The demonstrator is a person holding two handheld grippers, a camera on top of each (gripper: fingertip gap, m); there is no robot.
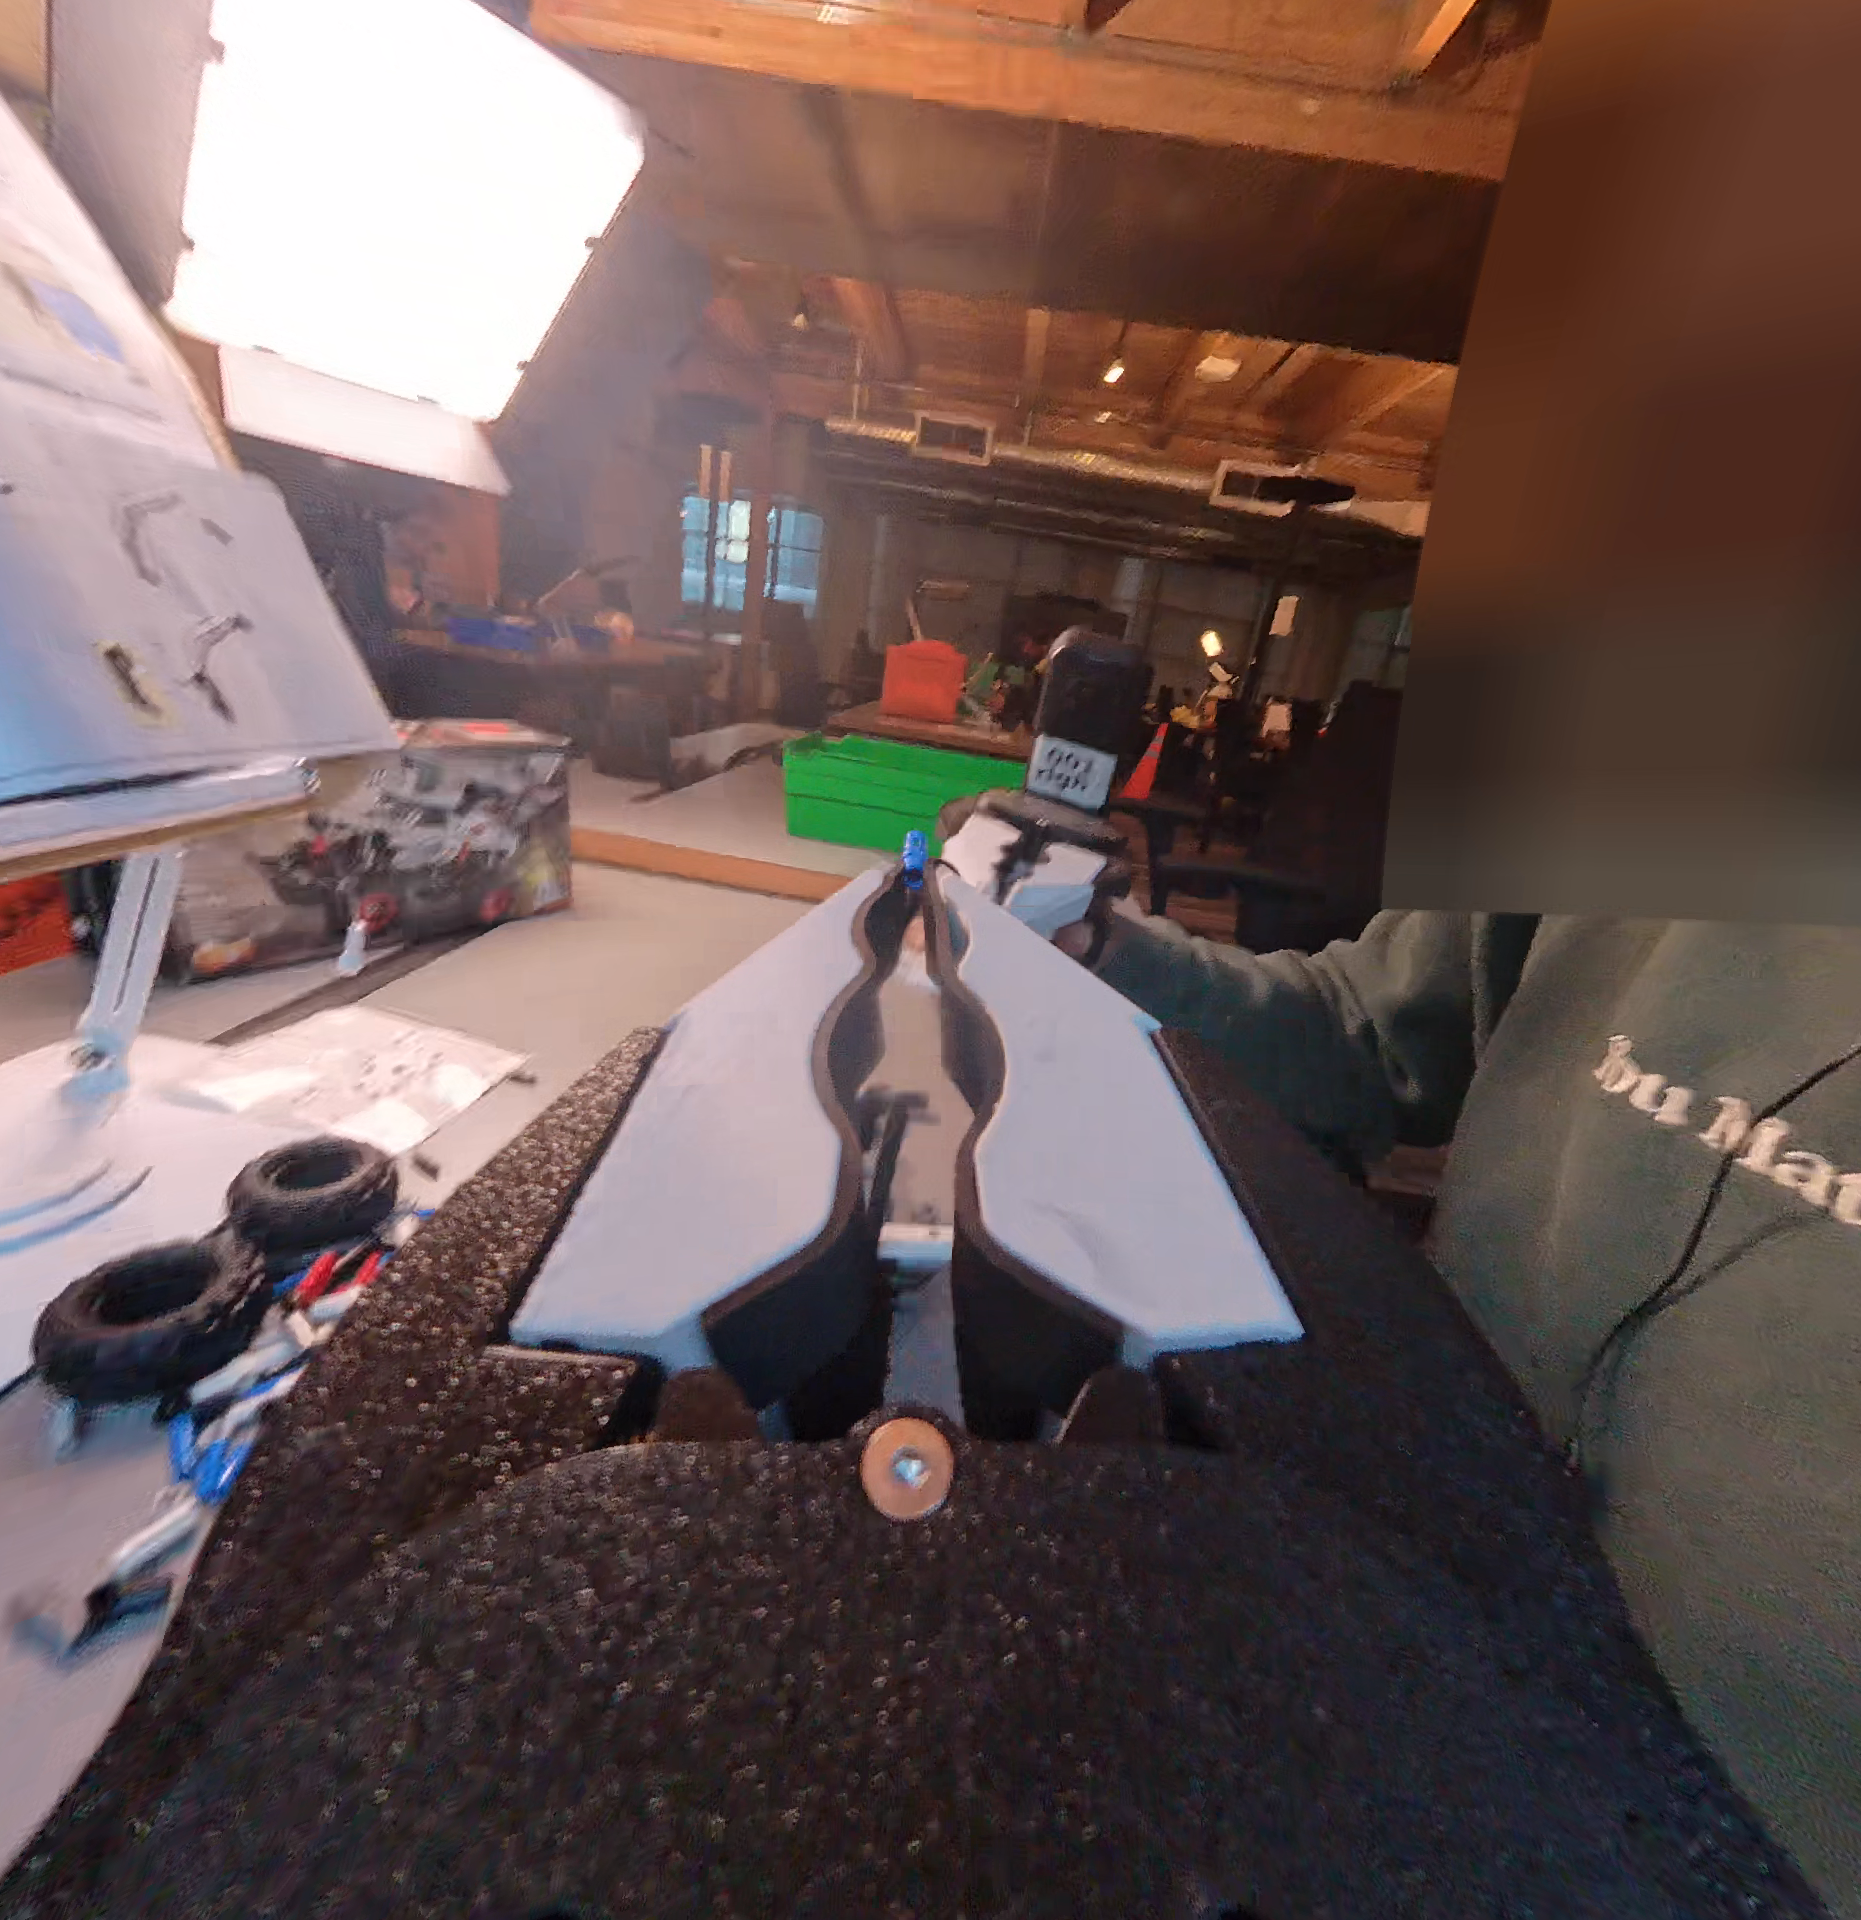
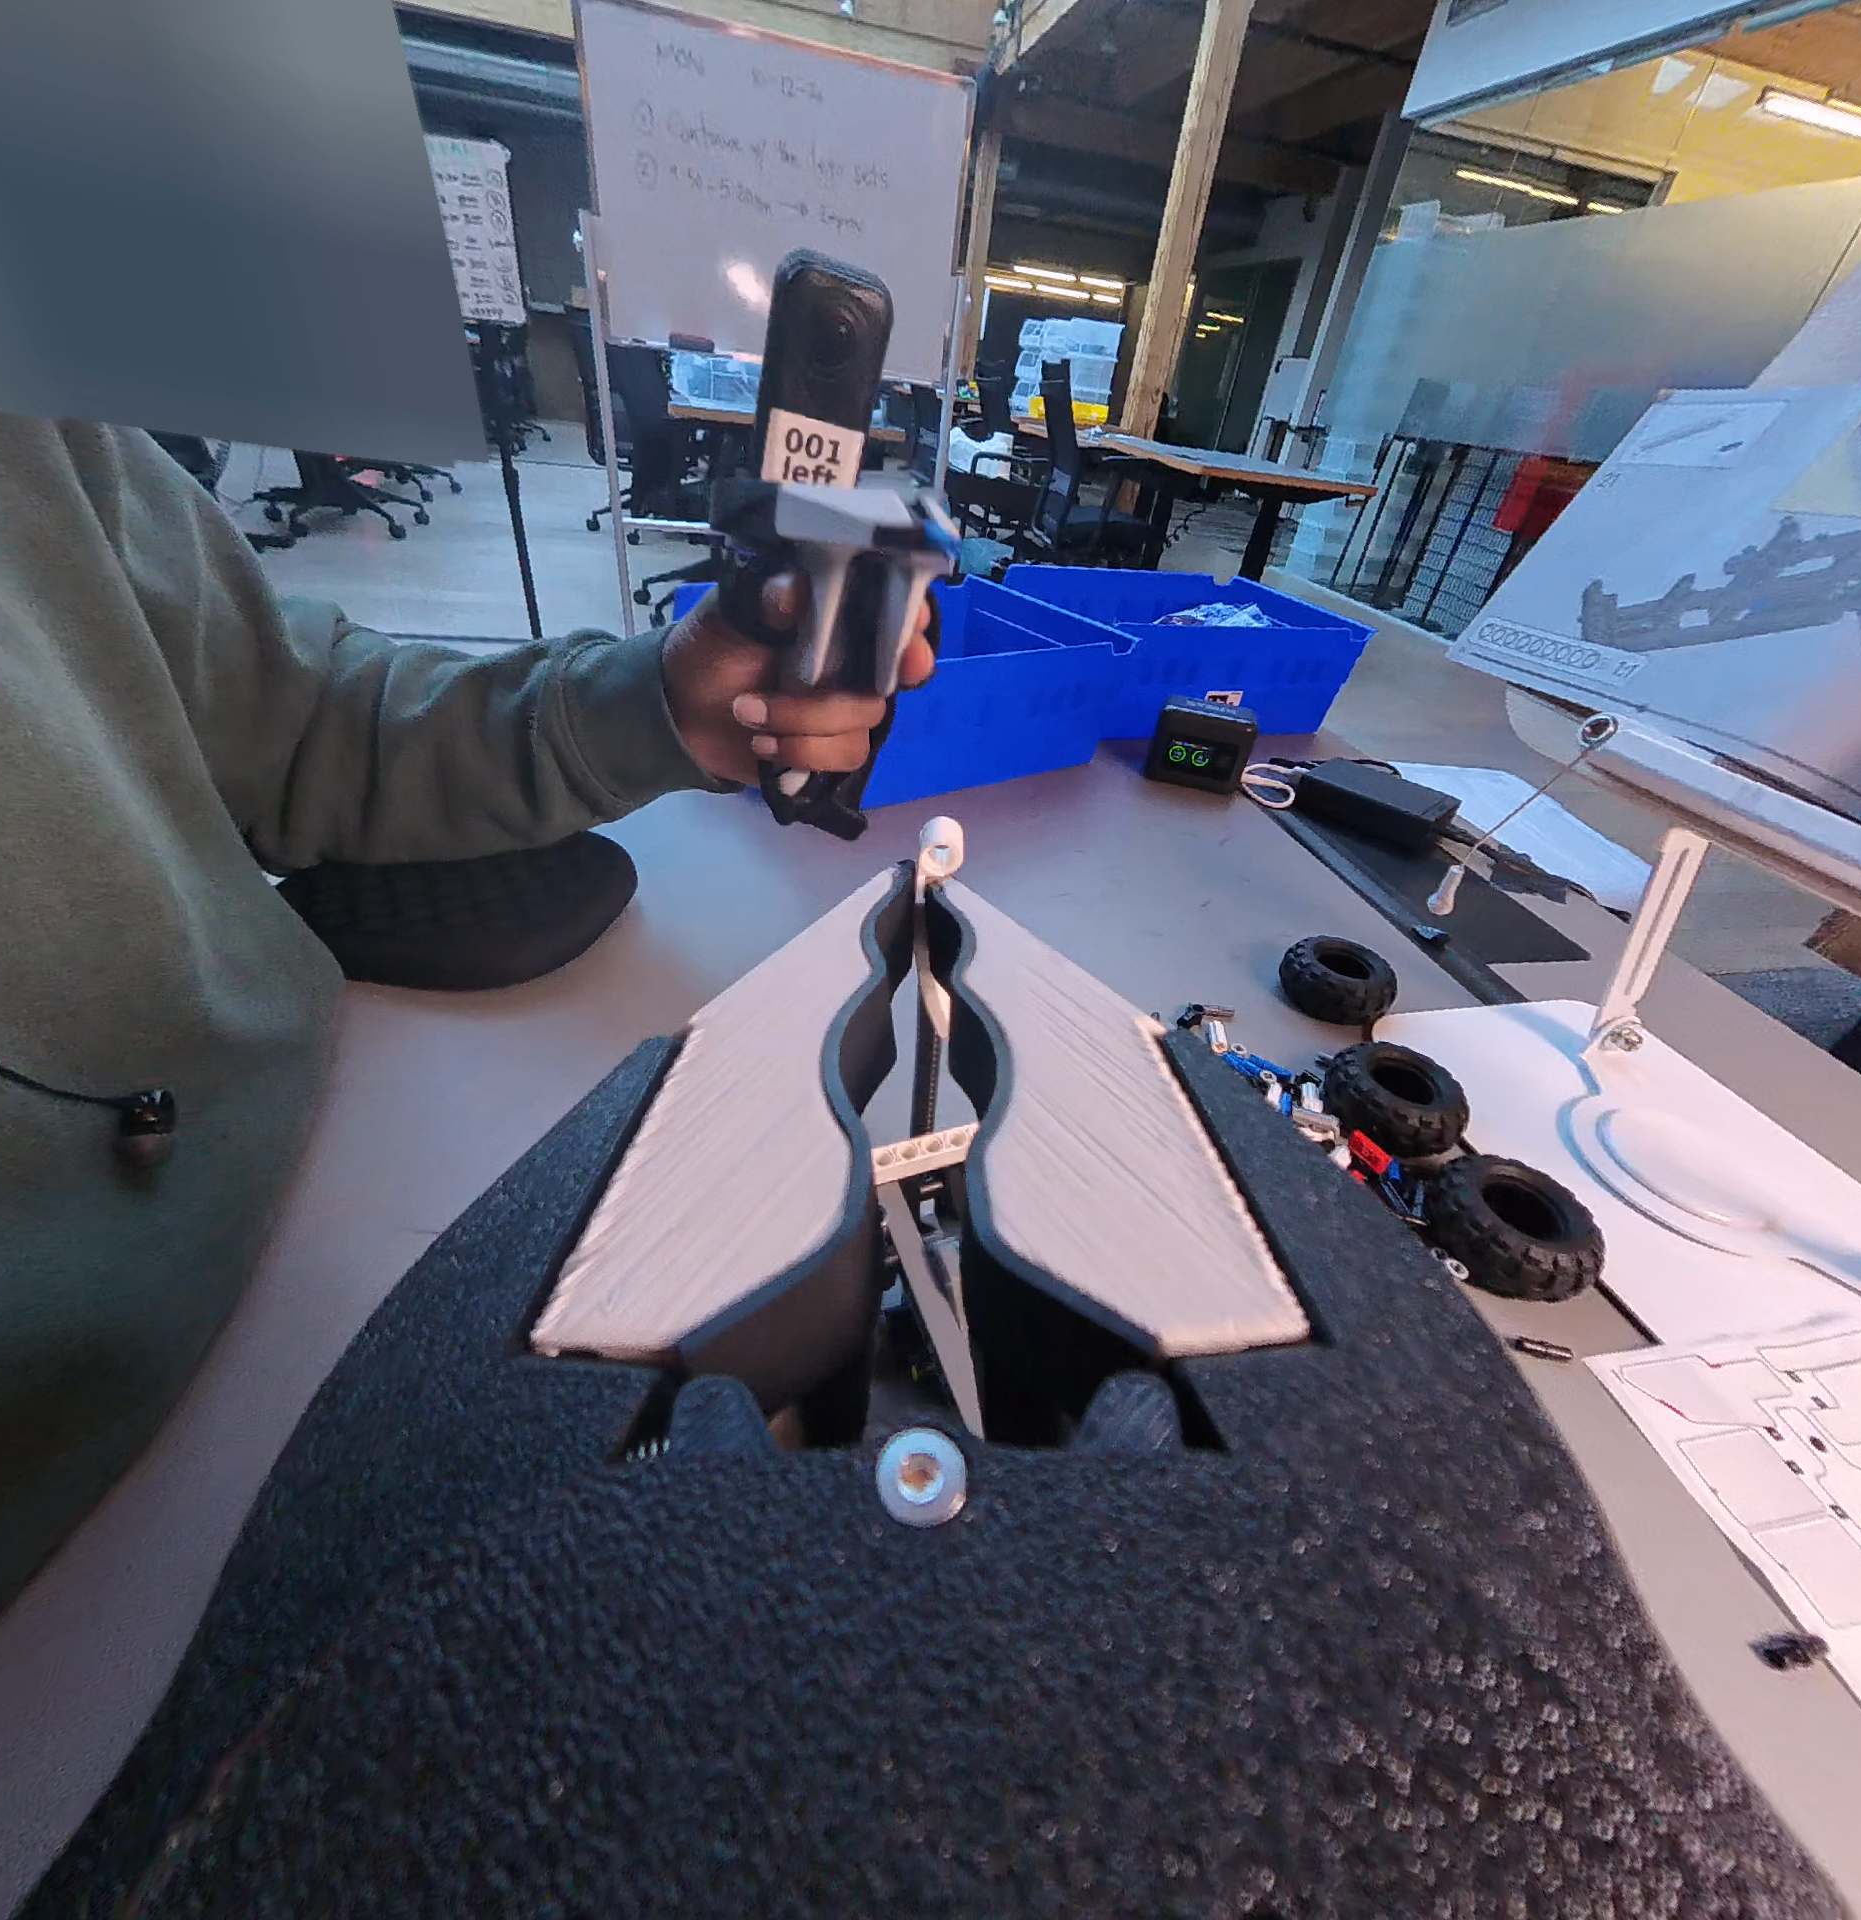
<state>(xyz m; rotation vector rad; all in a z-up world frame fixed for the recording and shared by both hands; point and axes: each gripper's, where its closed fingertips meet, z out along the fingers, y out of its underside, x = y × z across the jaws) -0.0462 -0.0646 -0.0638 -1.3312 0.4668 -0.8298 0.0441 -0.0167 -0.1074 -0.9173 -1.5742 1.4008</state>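
While the left gripper [image 1: 913,883] pinches a small blue pin [image 1: 913,854] at its fingertips, the right gripper [image 2: 931,883] is clamped on a white beam piece [image 2: 939,847], both raised above the grey table [image 2: 469,1091]. On that table lie black toy tyres [image 2: 1399,1099] beside a white stand [image 2: 1653,1132], with blue bins [image 2: 1019,675] at its far edge; beyond the table is a workshop with a whiteboard [image 2: 780,166].

Grey-fingered gripper [image 2: 931,883] with black textured body, silver screw [image 2: 920,1475], green fleece sleeve [image 2: 438,717]

Tyres [image 2: 1395,1099] lie on the table [image 2: 552,1039], bins [image 2: 1019,675] behind.
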